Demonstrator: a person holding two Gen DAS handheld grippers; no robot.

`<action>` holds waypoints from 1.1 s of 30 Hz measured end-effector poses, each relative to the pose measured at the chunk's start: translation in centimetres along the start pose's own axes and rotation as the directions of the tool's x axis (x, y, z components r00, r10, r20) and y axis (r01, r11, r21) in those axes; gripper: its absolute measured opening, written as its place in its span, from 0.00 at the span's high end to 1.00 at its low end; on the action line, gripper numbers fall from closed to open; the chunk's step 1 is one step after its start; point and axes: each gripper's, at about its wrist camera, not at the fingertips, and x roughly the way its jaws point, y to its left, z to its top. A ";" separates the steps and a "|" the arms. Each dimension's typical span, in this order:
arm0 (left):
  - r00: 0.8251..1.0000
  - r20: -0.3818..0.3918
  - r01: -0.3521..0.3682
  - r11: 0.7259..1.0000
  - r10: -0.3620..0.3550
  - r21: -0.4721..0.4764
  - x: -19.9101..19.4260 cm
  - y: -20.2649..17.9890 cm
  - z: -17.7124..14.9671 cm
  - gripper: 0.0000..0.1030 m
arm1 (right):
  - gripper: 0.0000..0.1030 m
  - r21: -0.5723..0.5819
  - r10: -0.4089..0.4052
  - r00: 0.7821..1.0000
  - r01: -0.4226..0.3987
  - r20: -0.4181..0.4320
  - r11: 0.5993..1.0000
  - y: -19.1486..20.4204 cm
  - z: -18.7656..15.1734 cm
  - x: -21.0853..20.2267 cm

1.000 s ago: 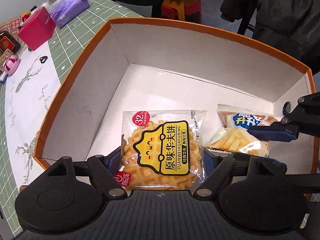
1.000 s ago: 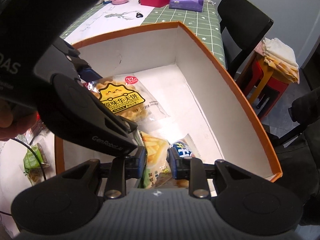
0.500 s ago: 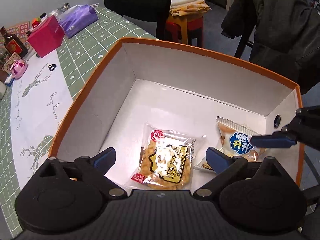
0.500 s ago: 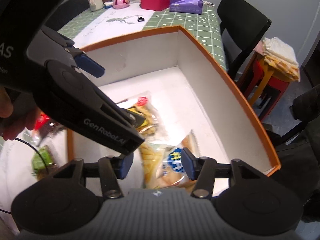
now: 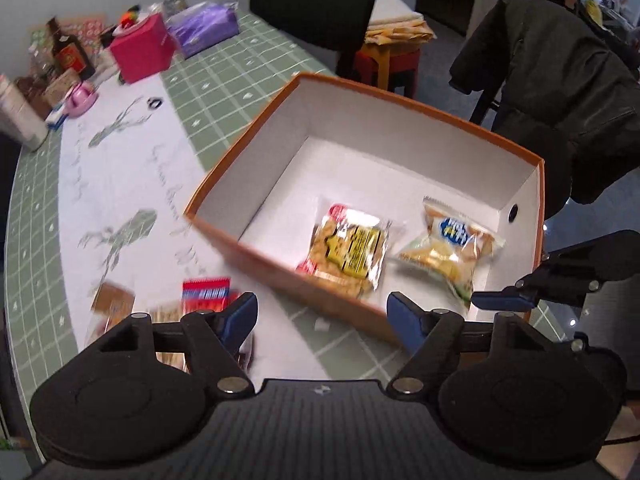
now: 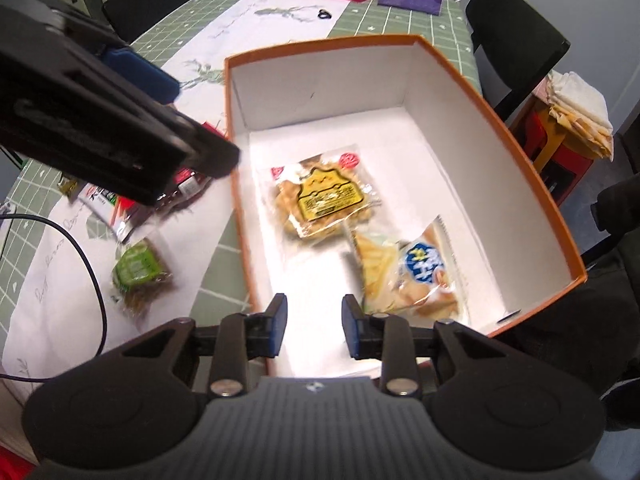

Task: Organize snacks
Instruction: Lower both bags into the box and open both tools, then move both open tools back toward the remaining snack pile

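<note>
An orange box (image 5: 420, 106) with white inner walls stands on the green checked table. On its floor lie a yellow-label waffle pack (image 5: 348, 248) and a blue-label chips pack (image 5: 452, 248), side by side. My left gripper (image 5: 322, 318) hangs above the box's near wall, its jaws closing with nothing between them. In the right wrist view the waffle pack (image 6: 320, 196) and chips pack (image 6: 416, 272) lie ahead of my right gripper (image 6: 315, 320), whose jaws are closing on nothing above the box floor. Loose snacks lie outside the box: a red pack (image 5: 206, 290) and a green pack (image 6: 136, 268).
At the table's far end stand a pink box (image 5: 142, 48), a purple tissue pack (image 5: 204, 32) and a dark bottle (image 5: 72, 54). A black chair (image 5: 316, 4) and a coat-draped chair (image 5: 560, 80) stand beyond. A black cable (image 6: 80, 248) crosses the table at left.
My left gripper let go of the waffle pack, which now lies in the box, then rose and drew back over the near wall. My right gripper released the chips pack and backed off.
</note>
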 end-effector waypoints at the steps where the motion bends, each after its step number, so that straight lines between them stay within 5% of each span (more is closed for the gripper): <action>1: 1.000 -0.003 0.001 1.000 -0.001 -0.023 -0.4 0.6 -0.7 0.17 | 0.83 0.000 -0.004 1.000 0.004 0.002 1.000 0.3 0.1 -0.2; 5: 1.000 0.013 0.014 0.997 -0.013 -0.082 -2.0 3.0 -3.9 0.19 | 0.89 -0.002 -0.016 1.000 0.016 0.004 1.000 1.2 0.0 -0.3; 9: 0.992 0.127 -0.011 1.000 0.015 -0.025 -3.8 5.0 -8.5 0.23 | 0.88 0.024 -0.041 0.997 0.039 0.072 0.999 1.6 -0.4 -1.2; 12: 0.958 0.270 -0.104 0.994 0.095 0.019 -4.6 6.1 -13.0 0.37 | 0.87 0.046 -0.071 0.984 0.065 0.165 0.997 2.2 -1.1 -2.7; 14: 0.932 0.340 -0.139 0.990 0.129 0.006 -4.7 7.0 -15.9 0.39 | 0.75 0.058 -0.066 0.970 0.054 0.234 0.997 3.0 -1.6 -3.8; 18: 0.906 0.377 -0.195 0.980 0.190 -0.026 -4.3 9.3 -20.4 0.42 | 0.69 0.056 -0.076 0.934 0.060 0.350 0.997 5.7 -2.4 -5.8; 21: 0.870 0.433 -0.256 0.967 0.238 -0.017 -4.4 11.6 -23.4 0.42 | 0.63 0.022 -0.058 0.912 0.053 0.406 0.998 8.1 -2.7 -6.3; 27: 0.885 0.429 -0.213 0.977 0.182 0.025 -3.4 16.3 -27.5 0.41 | 0.62 0.009 0.019 0.919 -0.025 0.394 1.000 12.5 -2.5 -4.2; 33: 0.875 0.440 -0.281 0.952 0.202 0.122 -2.2 18.0 -31.3 0.37 | 0.62 0.006 0.035 0.931 -0.040 0.362 0.999 15.4 -1.4 -2.4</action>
